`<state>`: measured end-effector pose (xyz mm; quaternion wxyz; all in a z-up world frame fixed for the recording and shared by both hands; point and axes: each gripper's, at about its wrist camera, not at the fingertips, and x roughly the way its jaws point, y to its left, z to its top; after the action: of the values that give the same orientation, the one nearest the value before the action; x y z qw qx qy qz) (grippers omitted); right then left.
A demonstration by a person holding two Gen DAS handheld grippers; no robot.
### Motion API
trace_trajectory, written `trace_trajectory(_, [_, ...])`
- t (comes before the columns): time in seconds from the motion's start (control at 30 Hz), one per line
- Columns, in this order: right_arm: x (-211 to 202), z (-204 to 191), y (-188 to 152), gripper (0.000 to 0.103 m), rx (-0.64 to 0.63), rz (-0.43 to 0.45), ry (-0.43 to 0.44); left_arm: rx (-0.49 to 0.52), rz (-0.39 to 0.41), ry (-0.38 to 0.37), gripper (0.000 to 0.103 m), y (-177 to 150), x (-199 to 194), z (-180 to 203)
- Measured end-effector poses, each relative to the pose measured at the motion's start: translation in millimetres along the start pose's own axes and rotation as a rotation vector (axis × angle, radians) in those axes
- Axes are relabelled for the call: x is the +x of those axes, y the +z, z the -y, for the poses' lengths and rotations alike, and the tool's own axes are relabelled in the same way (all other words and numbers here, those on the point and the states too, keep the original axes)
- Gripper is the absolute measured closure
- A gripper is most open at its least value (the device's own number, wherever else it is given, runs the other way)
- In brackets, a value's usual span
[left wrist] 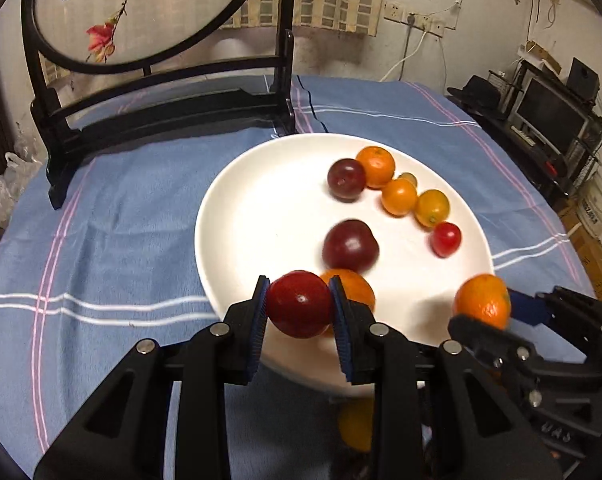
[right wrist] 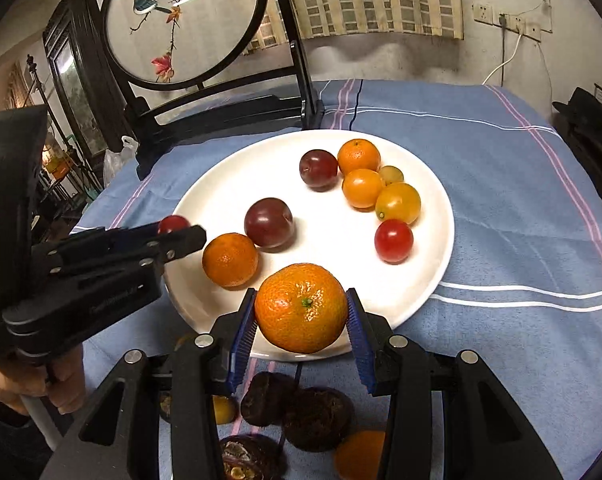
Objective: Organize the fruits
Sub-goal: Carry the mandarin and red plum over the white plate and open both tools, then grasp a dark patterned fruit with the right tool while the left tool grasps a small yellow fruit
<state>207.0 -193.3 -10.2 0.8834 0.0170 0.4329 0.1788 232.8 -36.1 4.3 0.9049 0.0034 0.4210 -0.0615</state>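
A white plate (left wrist: 261,208) (right wrist: 429,208) on a blue cloth holds several fruits: dark plums (right wrist: 268,222), tangerines (right wrist: 229,259), yellow and red tomatoes (right wrist: 393,240). My left gripper (left wrist: 300,306) is shut on a red plum (left wrist: 300,304) above the plate's near rim; it shows at the left in the right wrist view (right wrist: 177,232). My right gripper (right wrist: 301,320) is shut on a tangerine (right wrist: 301,306) over the plate's near edge; the tangerine shows in the left wrist view (left wrist: 483,300).
A dark wooden stand with a round embroidered screen (right wrist: 181,20) stands behind the plate. Dark wrinkled fruits (right wrist: 317,416), a cut half (right wrist: 241,460) and small orange fruits (right wrist: 359,456) lie on the cloth (right wrist: 521,220) before the plate. Shelves with a monitor (left wrist: 549,116) stand at the right.
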Motion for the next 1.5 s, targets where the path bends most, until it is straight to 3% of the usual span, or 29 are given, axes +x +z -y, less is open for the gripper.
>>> trace_trajectory(0.07, [1.2,2.5,-0.3,0.058,0.013,0.004,0.004,-0.002,0.000,0.005,0.073,0.8,4.7,1.7])
trace_trajectory(0.1, [0.2,4.9,-0.7,0.051,0.032,0.020,0.014,-0.011,-0.008,0.006,0.070,0.1,7.6,2.0])
trace_trajectory(0.17, [-3.0,7.5,0.0,0.042,0.048,0.020,0.028,-0.015,0.002,0.040,0.039,-1.1,3.6,2.3])
trace_trajectory(0.37, [-15.1,-2.4,-2.6,0.042,-0.005,0.041,0.017,0.026,0.048,0.036,0.025,-14.7,-27.0,1.5])
trace_trajectory(0.6, [-23.8,-12.6,-7.8,0.042,-0.026,0.030,0.034,0.024,0.031,0.061,0.024,-45.7,-47.4,-9.8])
trace_trajectory(0.77, [-35.5,-22.4,-16.9,0.042,-0.050,0.037,0.046,-0.007,0.012,0.030,0.023,-68.0,-60.3,-16.3])
trace_trajectory(1.13, [-70.3,-18.8,-72.5,0.042,-0.086,0.018,0.015,0.020,0.001,0.023,0.022,-100.2,-76.3,-11.7])
trace_trajectory(1.5, [-74.2,-11.7,-110.1,0.043,-0.109,-0.045,0.008,0.011,-0.037,0.040,0.022,-123.0,-71.9,-15.5])
